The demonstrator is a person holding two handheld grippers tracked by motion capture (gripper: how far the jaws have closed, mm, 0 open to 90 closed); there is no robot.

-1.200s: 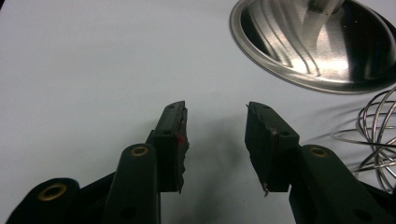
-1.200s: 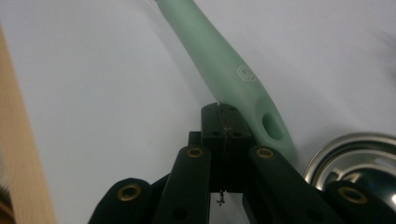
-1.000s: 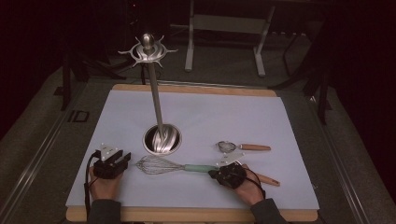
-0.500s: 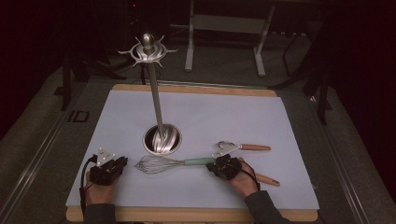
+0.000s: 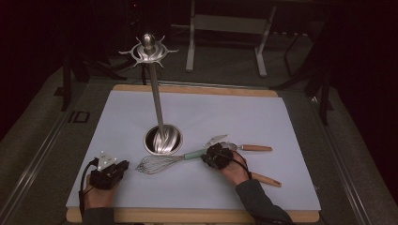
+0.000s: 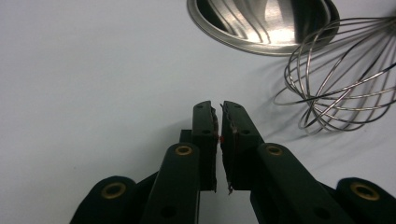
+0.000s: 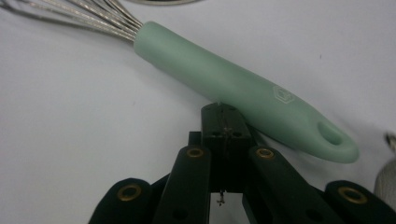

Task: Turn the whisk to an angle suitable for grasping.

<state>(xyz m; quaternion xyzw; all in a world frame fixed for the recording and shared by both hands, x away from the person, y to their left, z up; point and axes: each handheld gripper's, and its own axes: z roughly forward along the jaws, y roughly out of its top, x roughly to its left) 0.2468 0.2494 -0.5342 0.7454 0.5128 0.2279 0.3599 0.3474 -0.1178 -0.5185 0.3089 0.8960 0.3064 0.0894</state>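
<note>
We see the whisk (image 5: 162, 162) just in front of the steel stand base (image 5: 163, 139). The right gripper (image 7: 224, 108), jaws pressed together, touches its green handle (image 7: 243, 93); the left gripper (image 6: 218, 108) has just been closing on nothing, a slit remaining.

A pale blue-white sheet (image 5: 225, 117) covers the worktop (image 5: 197, 90), whose light wooden edge shows along the far and near sides. Grey carpeted floor (image 5: 234, 65) surrounds it, with a metal rail (image 5: 35, 154) running along the left. Behind stands a grey metal frame (image 5: 225, 28) on 2 legs. The room beyond is dark, and light falls mainly on the worktop.
</note>
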